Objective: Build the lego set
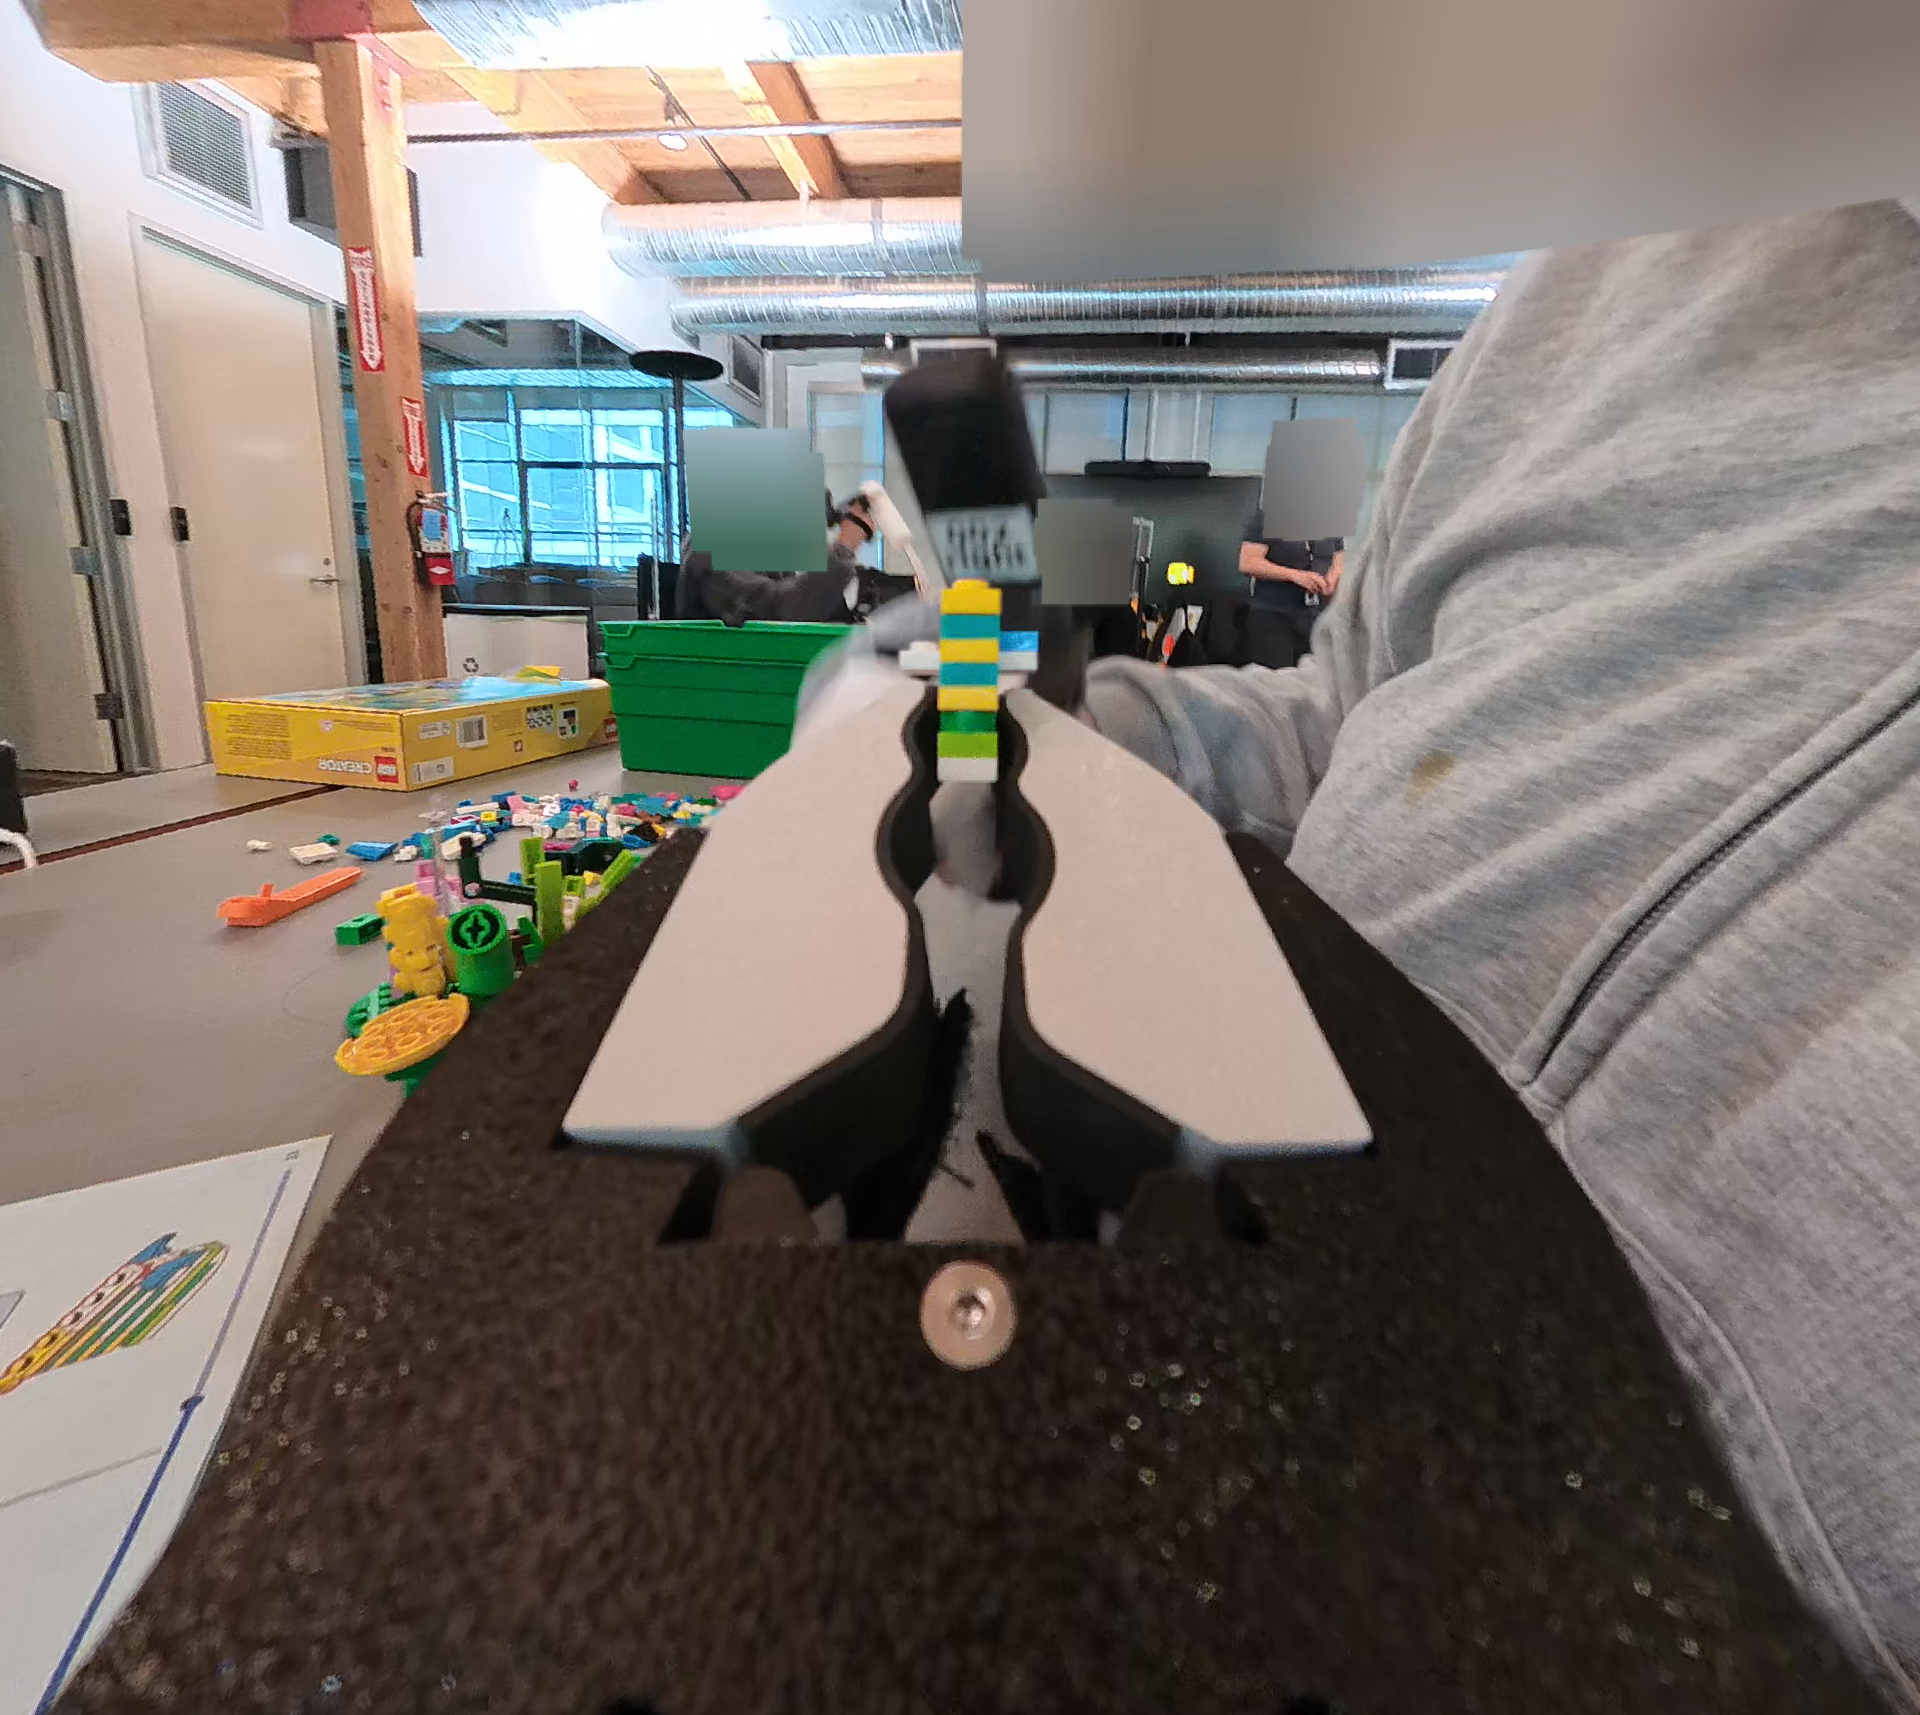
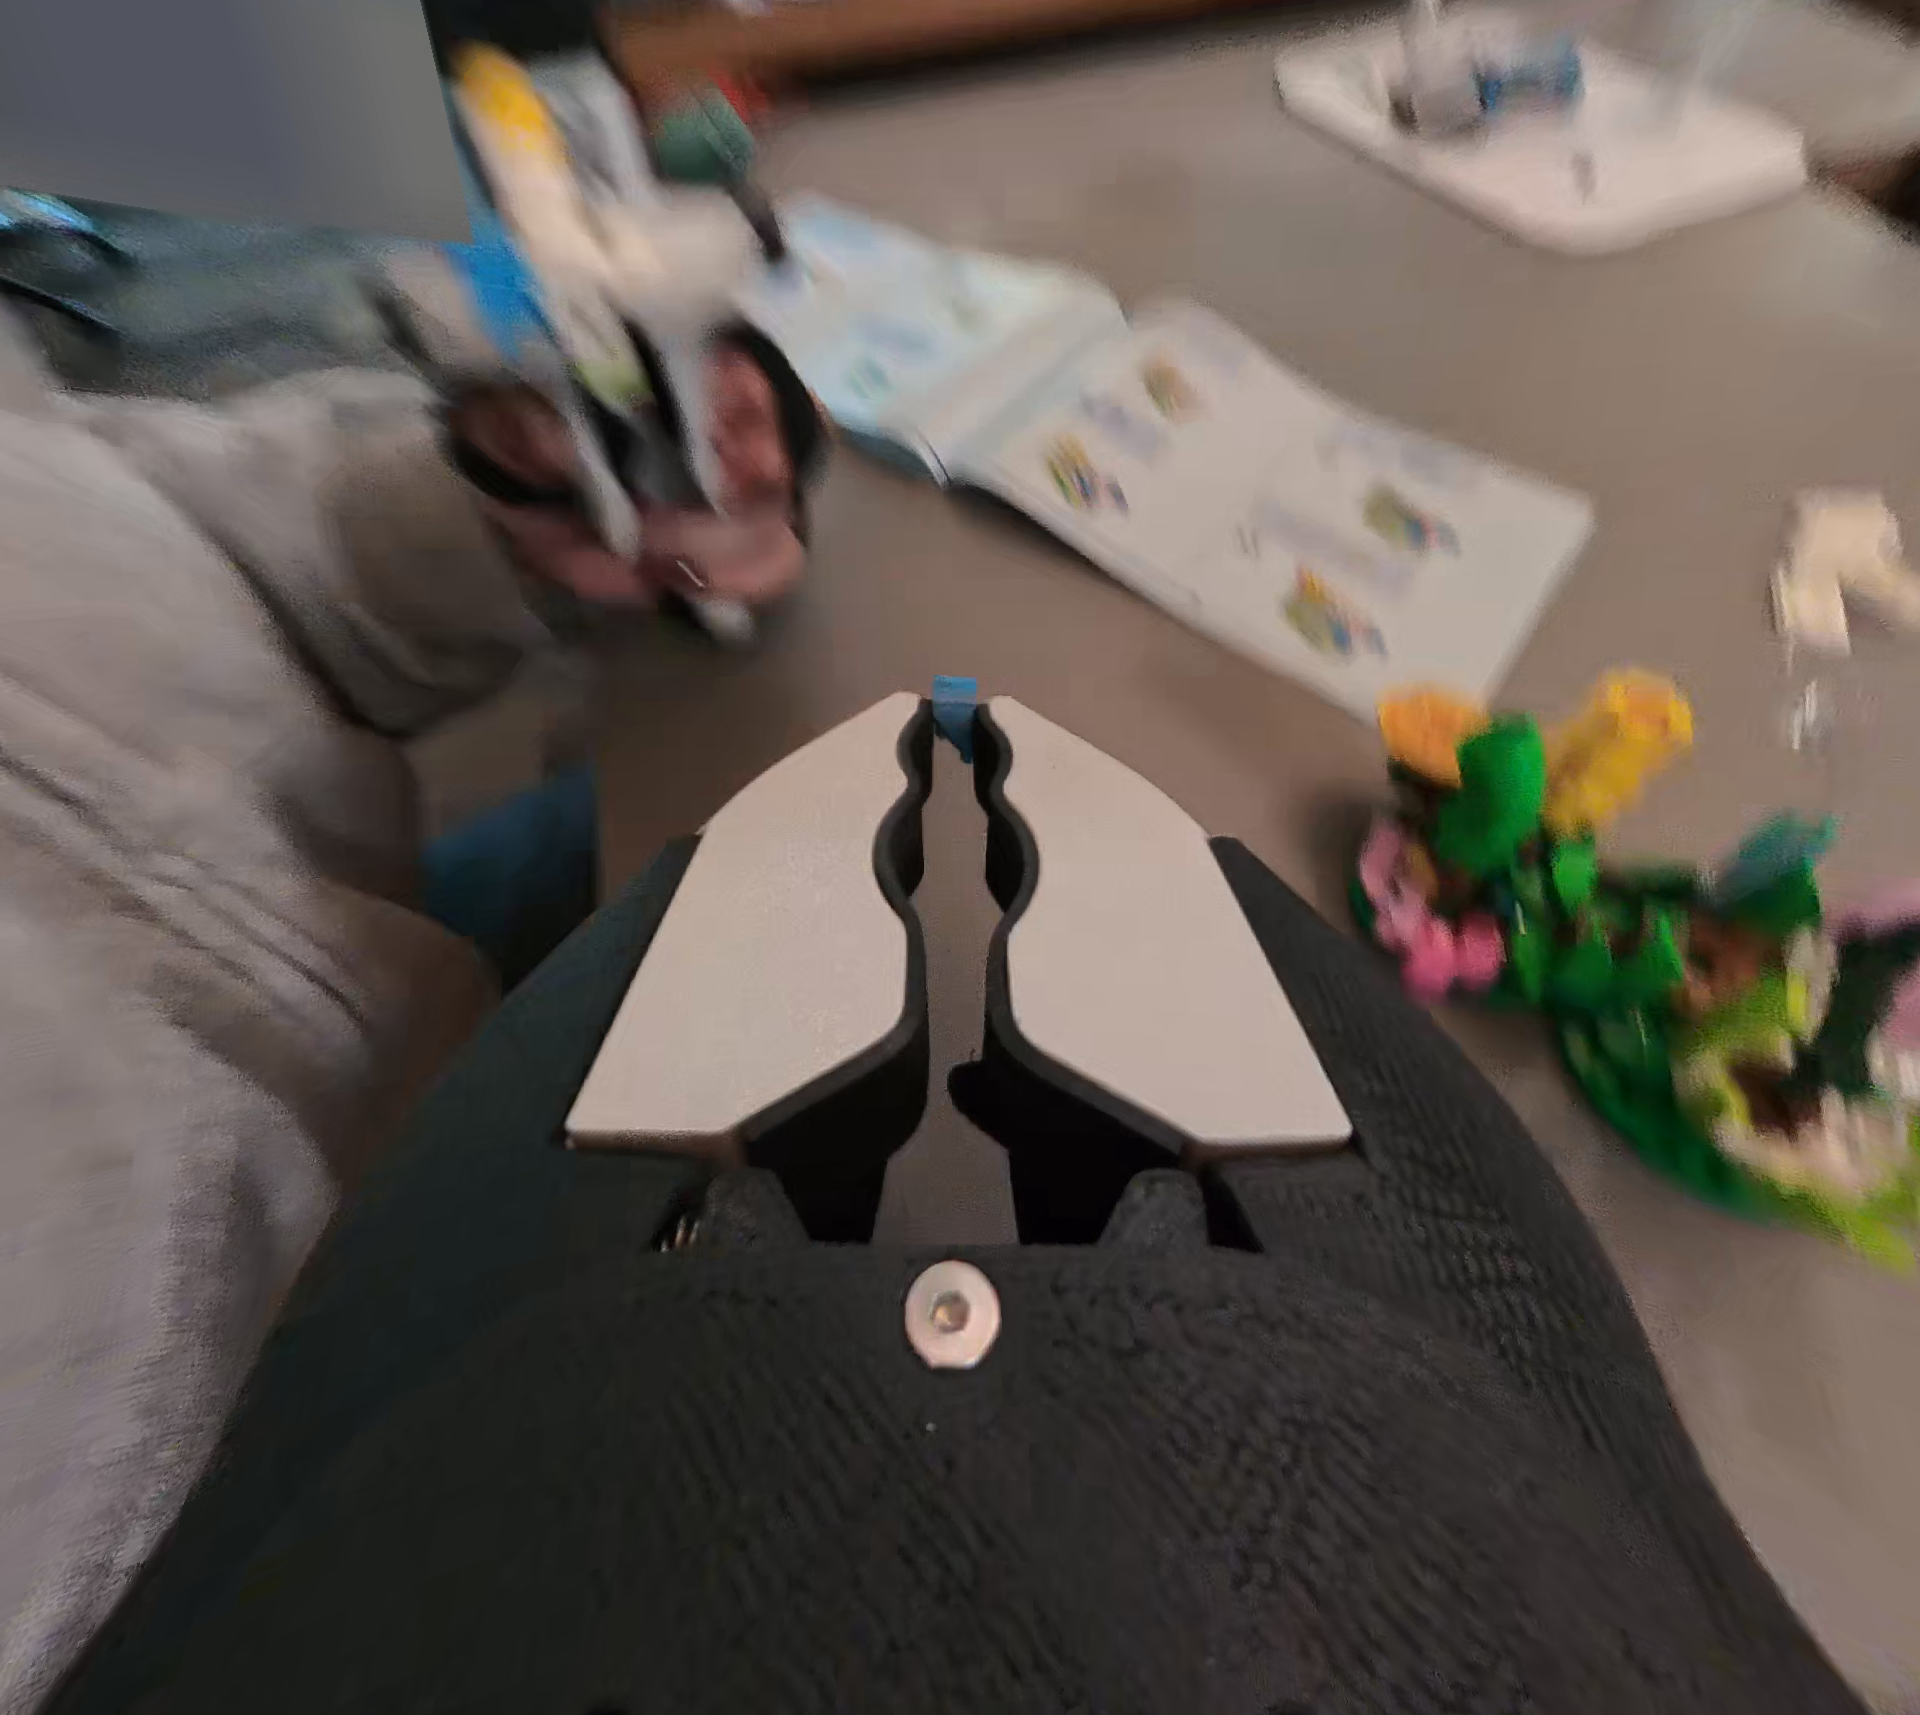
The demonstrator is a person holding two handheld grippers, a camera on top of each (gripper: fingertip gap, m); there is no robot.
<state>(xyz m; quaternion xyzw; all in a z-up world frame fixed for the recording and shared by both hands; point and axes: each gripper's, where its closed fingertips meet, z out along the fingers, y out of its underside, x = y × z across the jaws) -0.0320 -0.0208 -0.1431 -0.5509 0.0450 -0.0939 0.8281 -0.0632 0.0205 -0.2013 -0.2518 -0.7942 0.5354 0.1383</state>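
Two grippers, each one pinching toy bricks at its tips.

A tall stack of bricks (image 1: 969, 678) is squeezed between the tips of the left gripper (image 1: 966, 735). The white and green bottom of the stack is pinched by the pads, and the yellow and teal top stands straight up above them, so its long side runs up and down. A small blue and white piece sticks out sideways near the middle. A small blue brick (image 2: 956, 715) is pinched at the very tips of the right gripper (image 2: 956, 720), poking out just past them. Farther off, loose bricks (image 1: 540, 818), an open booklet (image 2: 1247, 502), a yellow box (image 1: 405, 730) and a green bin (image 1: 707, 689) are seen on the grey table (image 1: 145, 990).
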